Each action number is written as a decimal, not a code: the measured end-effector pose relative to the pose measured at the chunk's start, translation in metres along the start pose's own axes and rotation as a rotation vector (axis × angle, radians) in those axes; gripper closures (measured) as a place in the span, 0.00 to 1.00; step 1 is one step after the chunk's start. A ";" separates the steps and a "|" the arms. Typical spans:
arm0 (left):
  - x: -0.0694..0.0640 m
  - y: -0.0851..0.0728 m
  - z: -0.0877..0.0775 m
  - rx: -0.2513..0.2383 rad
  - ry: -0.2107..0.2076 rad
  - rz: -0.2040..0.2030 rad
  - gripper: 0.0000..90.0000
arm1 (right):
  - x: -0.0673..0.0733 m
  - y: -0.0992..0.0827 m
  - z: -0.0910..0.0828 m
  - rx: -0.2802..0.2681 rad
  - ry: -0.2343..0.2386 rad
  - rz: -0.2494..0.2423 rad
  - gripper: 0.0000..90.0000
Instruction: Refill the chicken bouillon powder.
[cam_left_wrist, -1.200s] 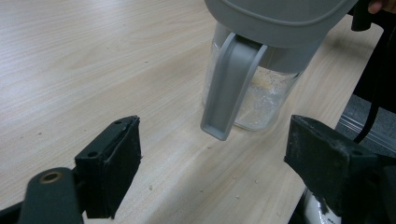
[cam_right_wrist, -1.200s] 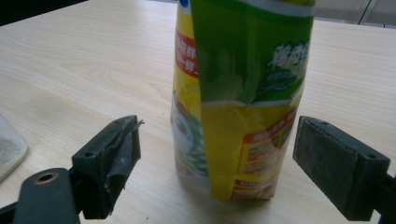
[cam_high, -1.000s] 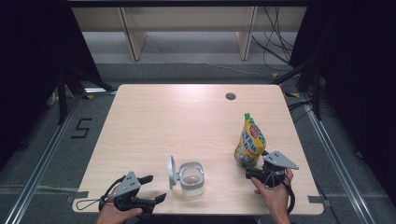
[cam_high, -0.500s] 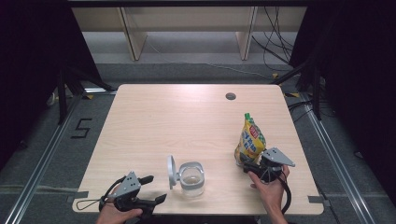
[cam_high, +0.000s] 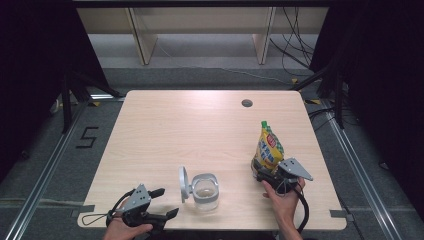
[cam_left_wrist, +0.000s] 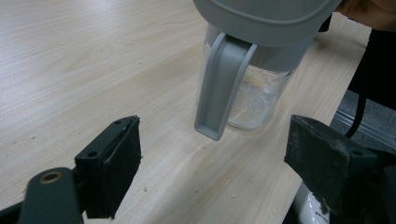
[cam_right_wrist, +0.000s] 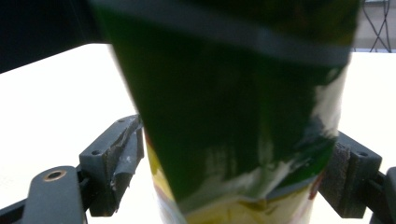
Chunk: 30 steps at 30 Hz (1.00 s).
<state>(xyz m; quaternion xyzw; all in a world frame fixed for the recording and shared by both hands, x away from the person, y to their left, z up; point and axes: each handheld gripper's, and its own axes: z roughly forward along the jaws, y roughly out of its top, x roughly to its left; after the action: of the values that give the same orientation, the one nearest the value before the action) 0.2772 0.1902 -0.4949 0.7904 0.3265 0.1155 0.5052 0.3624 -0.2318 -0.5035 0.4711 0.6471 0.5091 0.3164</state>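
A yellow and green snack pouch stands upright at the table's right front. My right gripper is at its base, open, with the pouch between the two wide-set jaws; the pads sit at its sides. A clear jar with a grey rim stands near the front middle, its round lid swung up on its left. My left gripper lies open at the front edge, left of the jar. In the left gripper view the jar holds pale crumbs, and a grey latch hangs down its side.
The light wooden table has a round cable hole at the back right. Its front edge is just below both hands. Dark floor with rails surrounds the table, and shelving legs stand behind it.
My right gripper has moved forward and a little left to the pouch's base, so the pouch now sits between its jaws. The left gripper and the jar have not moved.
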 end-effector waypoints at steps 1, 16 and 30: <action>0.000 0.000 0.000 0.002 0.001 0.011 0.20 | 0.000 0.000 0.000 0.001 -0.003 -0.003 0.21; -0.001 0.001 0.000 -0.009 -0.014 0.017 0.20 | 0.002 -0.007 0.011 -0.046 -0.042 0.005 0.28; -0.002 0.001 0.000 0.000 -0.015 0.002 0.20 | 0.001 -0.010 0.014 -0.048 -0.047 0.000 0.30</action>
<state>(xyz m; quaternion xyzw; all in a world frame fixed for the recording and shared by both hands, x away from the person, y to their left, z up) 0.2757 0.1887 -0.4940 0.7916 0.3219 0.1102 0.5076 0.3712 -0.2260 -0.5167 0.4752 0.6271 0.5133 0.3427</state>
